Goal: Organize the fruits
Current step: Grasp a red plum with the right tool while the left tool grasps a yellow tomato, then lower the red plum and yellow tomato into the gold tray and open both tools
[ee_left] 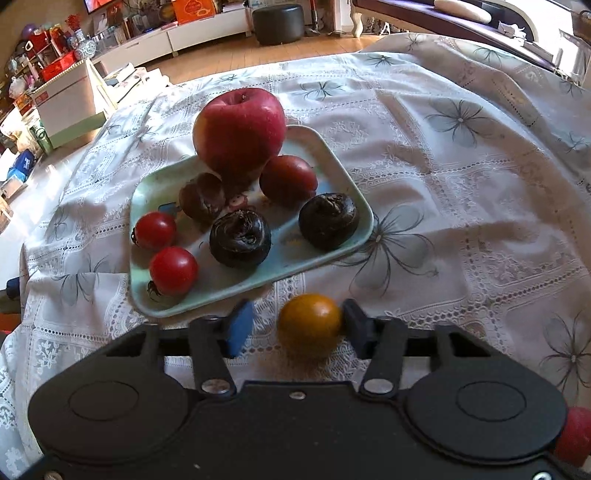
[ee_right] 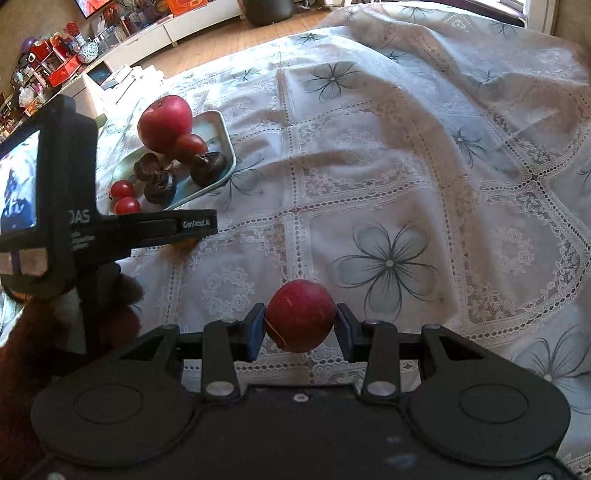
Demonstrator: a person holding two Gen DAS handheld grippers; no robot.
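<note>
A small orange tomato (ee_left: 309,325) rests on the lace tablecloth between the fingers of my left gripper (ee_left: 297,314). The right pad touches it, while the blue left pad (ee_left: 240,326) stands a little apart, so the gripper is open around it. Just beyond lies a pale green tray (ee_left: 332,162) with a big red apple (ee_left: 239,129), a dark red fruit (ee_left: 289,180), three dark water chestnuts and two cherry tomatoes (ee_left: 173,270). My right gripper (ee_right: 301,314) is shut on a round red fruit (ee_right: 300,314) just above the cloth. The left gripper (ee_right: 192,230) is at the left of the right wrist view, hiding most of the orange tomato.
The white tablecloth (ee_right: 388,166) with grey flowers is creased towards the far right. The table's left edge drops to a floor with cardboard boxes (ee_left: 66,107). A black stool (ee_left: 277,22) and a low cabinet stand far behind. A hand (ee_right: 110,306) holds the left gripper.
</note>
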